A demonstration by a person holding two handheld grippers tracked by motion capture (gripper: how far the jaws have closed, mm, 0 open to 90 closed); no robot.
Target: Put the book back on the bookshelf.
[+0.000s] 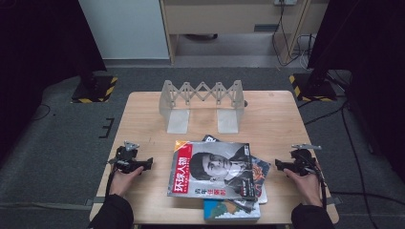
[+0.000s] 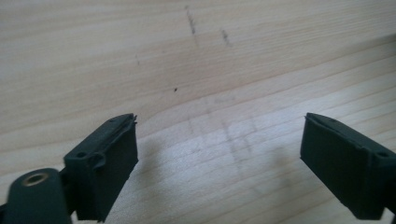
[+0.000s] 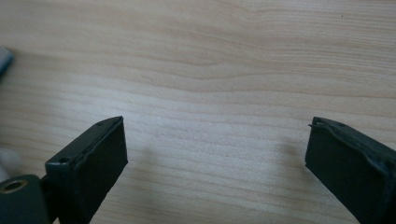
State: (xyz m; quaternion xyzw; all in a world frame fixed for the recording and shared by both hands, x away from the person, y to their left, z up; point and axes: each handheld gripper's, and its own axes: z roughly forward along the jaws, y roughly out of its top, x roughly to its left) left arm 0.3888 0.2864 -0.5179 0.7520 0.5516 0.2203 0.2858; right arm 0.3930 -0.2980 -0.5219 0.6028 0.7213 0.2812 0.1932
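A loose pile of magazines and books lies at the front middle of the wooden table (image 1: 277, 119); the top magazine (image 1: 212, 169) has a portrait cover with a red title strip. Under it a blue-green book (image 1: 229, 210) sticks out at the front edge. My left gripper (image 1: 145, 164) rests low at the table's left, held by a hand, its tips pointing at the pile. My right gripper (image 1: 279, 165) rests at the right, pointing inward. In each gripper view the jaws stand wide apart over bare wood, left gripper (image 2: 219, 140) and right gripper (image 3: 217, 140) open with nothing between them.
A grey expanding book rack (image 1: 203, 102) with two flat foot plates stands at the back middle of the table. Two black stands with yellow-black striped bases (image 1: 93, 88) flank the table on the floor. Cables run across the carpet at the right.
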